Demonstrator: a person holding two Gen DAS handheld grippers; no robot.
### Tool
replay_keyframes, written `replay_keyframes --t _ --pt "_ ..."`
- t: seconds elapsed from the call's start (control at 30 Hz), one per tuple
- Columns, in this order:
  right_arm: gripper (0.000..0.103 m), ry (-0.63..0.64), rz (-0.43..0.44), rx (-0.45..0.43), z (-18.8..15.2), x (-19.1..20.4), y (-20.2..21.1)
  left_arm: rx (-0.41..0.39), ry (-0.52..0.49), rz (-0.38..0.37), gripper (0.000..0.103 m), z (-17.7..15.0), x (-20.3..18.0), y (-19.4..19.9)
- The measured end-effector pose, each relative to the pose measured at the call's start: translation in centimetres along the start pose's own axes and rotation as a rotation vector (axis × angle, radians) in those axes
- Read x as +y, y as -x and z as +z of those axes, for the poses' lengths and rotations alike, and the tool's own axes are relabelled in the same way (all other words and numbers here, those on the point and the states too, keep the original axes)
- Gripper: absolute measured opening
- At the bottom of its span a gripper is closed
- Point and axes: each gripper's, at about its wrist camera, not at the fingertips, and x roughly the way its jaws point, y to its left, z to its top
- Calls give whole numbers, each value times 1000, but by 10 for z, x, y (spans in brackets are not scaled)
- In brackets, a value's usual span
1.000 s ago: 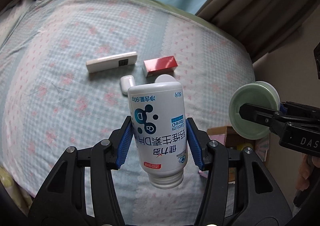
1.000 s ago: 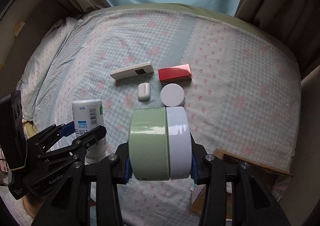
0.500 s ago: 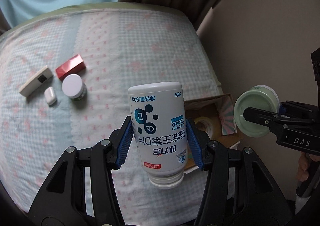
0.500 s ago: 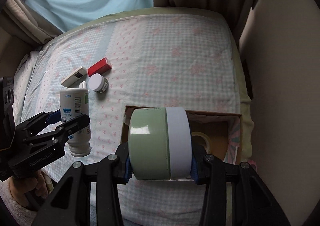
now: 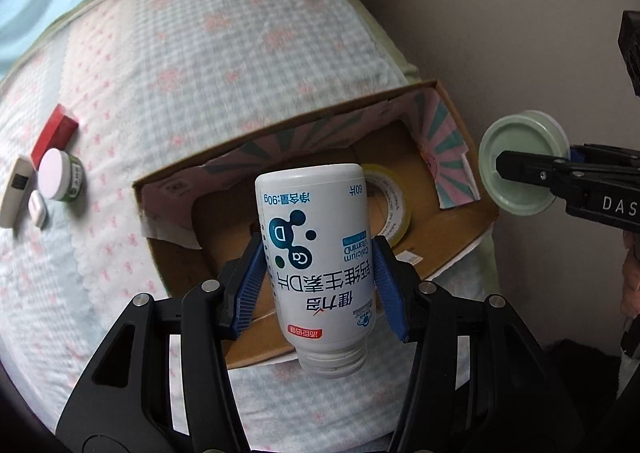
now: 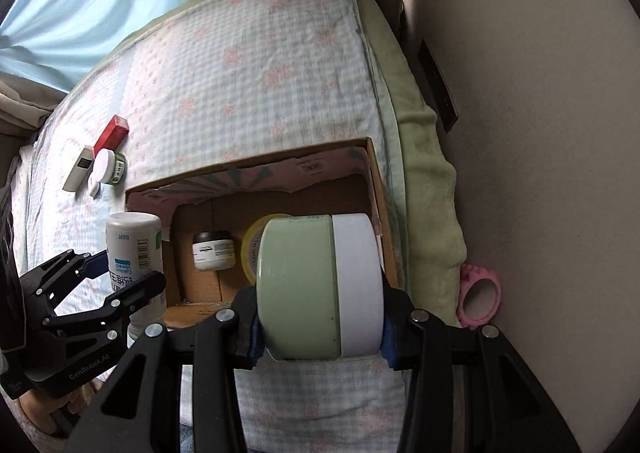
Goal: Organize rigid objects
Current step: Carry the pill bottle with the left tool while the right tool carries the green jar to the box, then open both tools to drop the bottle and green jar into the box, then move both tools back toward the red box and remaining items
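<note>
My left gripper (image 5: pixel 320 285) is shut on a white vitamin bottle (image 5: pixel 316 253), held upside down above the near edge of an open cardboard box (image 5: pixel 452 125). The bottle (image 6: pixel 134 253) also shows in the right wrist view. My right gripper (image 6: pixel 320 289) is shut on a round green-and-white tin (image 6: pixel 316 285), held over the box's near right side (image 6: pixel 380 193). The tin (image 5: pixel 520 161) shows at the right of the left wrist view. The box holds a yellow tape roll (image 5: pixel 390 205) and a small dark-lidded jar (image 6: pixel 212 251).
On the checked bedspread (image 5: pixel 200 53) at the left lie a red box (image 5: pixel 54 135), a white-lidded green jar (image 5: pixel 60 175), a white remote-like device (image 5: pixel 16 191) and a white earbud case (image 5: pixel 37 208). A wall (image 6: pixel 540 93) and a pink roller (image 6: pixel 480 293) are at the right.
Both grippers have swung right with their loads, from facing the items on the bed to hovering over the cardboard box, which now fills the middle of both views.
</note>
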Motion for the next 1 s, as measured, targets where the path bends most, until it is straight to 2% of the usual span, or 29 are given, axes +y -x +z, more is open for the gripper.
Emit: replay_keyframes --t 0.13,0.23,0.5,0.53,0.57,0.6,0.63,0.67,0.7,0.8,1.0 --pt "40 -3 -12 10 -8 -5 -30 63 -92 52 48 -2 -12 -35" --pt "40 -17 -5 8 -14 -6 -48 81 -143 79 48 -4 -15 -52" --pt "41 -37 -21 27 -16 -5 -76 125 -225 85 49 1 -18 -71" --pt "41 -33 -26 32 -15 -5 -79 121 -216 66 52 3 -18 -69" --pt "43 -25 -26 36 -14 -3 -80 115 -206 43 61 4 -17 -65" --pt "56 -21 -24 31 -13 -3 -79 103 -200 32 99 4 -15 -60" --pt "86 -25 -22 1 -13 -3 -74 79 -196 28 103 4 -14 -54" --pt "100 -36 41 -33 -13 -4 -67 68 -194 23 103 3 -13 -50" --pt "103 -52 68 -69 -14 -5 -61 67 -188 15 103 2 -10 -47" --pt "103 -77 58 -142 -17 -9 -46 64 -164 23 103 -5 0 -41" --pt "103 -84 54 -146 -18 -13 -39 68 -117 33 103 -13 14 -32"
